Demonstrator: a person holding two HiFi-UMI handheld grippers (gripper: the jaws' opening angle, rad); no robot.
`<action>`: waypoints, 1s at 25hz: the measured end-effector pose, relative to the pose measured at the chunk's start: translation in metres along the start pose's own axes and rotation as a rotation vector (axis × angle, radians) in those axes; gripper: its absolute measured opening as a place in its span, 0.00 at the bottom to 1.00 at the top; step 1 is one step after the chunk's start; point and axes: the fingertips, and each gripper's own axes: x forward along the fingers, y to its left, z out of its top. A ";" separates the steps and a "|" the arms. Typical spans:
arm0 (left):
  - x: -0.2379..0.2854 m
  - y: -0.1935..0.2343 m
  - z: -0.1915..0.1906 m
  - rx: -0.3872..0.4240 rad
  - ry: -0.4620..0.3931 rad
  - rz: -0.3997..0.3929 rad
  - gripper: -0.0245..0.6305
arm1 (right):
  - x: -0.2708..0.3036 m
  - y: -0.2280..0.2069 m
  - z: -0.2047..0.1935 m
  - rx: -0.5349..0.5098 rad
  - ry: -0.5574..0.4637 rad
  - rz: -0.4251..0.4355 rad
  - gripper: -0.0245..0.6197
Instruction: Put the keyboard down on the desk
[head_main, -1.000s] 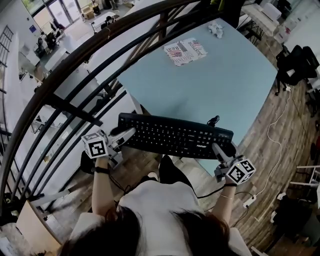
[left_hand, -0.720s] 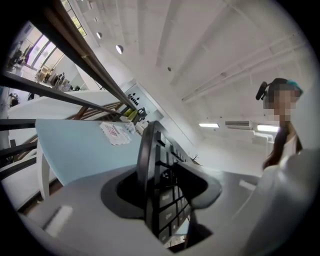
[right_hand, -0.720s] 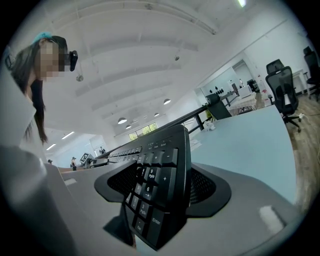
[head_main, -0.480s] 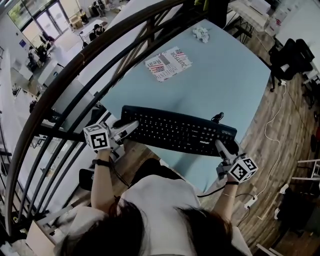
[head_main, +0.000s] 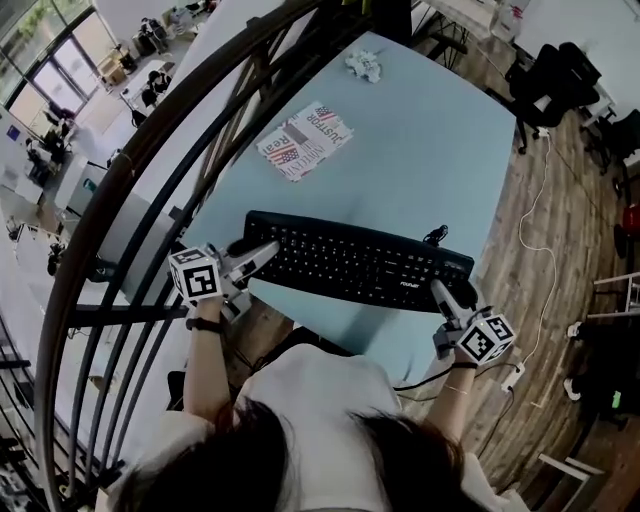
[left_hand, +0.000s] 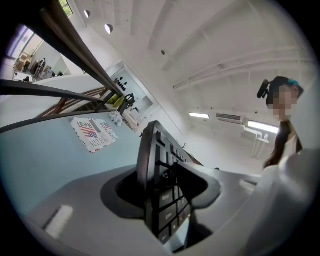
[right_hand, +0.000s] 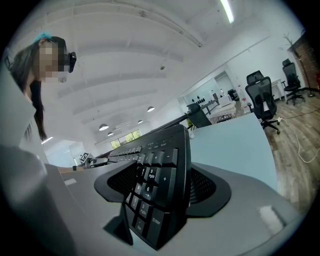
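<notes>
A black keyboard lies level across the near edge of the light-blue desk; whether it touches the top I cannot tell. My left gripper is shut on its left end, and my right gripper is shut on its right end by the number pad. In the left gripper view the keyboard stands edge-on between the jaws of the left gripper. The right gripper view shows the number-pad end of the keyboard pinched by the right gripper. Its cable curls behind the far edge.
A folded newspaper lies mid-desk on the left, and a crumpled white paper sits at the far edge. A dark curved railing runs along the desk's left side. Black office chairs and floor cables are to the right.
The keyboard, held by both grippers, has moved forward, farther over the desk's near edge. The head view has swung, so the desk appears shifted left.
</notes>
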 end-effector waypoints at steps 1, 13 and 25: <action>0.002 0.002 0.000 -0.001 0.011 -0.007 0.37 | -0.001 0.000 -0.002 0.004 -0.003 -0.012 0.48; 0.027 0.025 -0.007 -0.014 0.087 -0.027 0.38 | -0.009 -0.016 -0.025 0.033 -0.015 -0.086 0.48; 0.028 0.070 -0.048 -0.059 0.124 0.034 0.41 | 0.003 -0.036 -0.071 0.085 0.052 -0.104 0.48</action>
